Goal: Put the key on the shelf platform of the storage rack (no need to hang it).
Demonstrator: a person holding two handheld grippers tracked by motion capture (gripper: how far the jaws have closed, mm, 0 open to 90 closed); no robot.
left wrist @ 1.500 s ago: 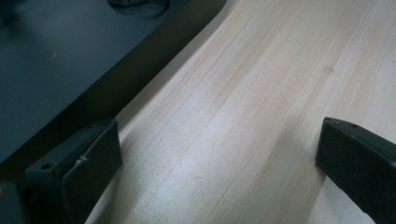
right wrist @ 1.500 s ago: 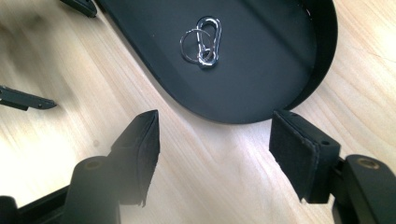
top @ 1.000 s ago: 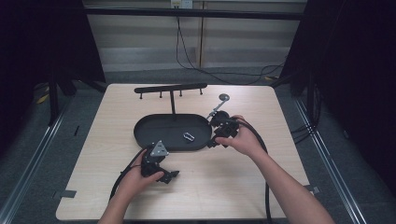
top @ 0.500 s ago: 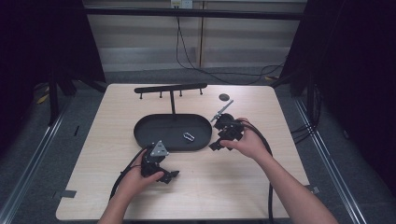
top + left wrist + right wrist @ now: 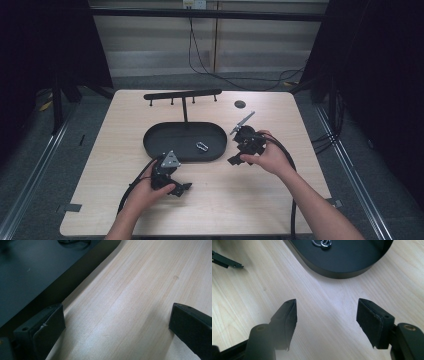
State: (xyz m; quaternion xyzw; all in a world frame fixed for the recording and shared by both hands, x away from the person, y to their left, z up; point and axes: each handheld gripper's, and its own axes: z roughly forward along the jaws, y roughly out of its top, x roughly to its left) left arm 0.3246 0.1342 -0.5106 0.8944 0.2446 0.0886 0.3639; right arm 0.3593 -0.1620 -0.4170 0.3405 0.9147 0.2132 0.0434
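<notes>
Where lately nearer rack: right hand-held gripper (image 5: 239, 156).

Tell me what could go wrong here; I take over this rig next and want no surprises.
The small metal ring piece lies low inside the black tray, so the open right gripper, coming over the wall, may knock the tray aside. The left gripper sits open near the tray's edge, and its cable could snag.

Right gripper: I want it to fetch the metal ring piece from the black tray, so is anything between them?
Only the tray's own low wall lies between the open right gripper and the metal ring piece; the wood between is bare.
</notes>
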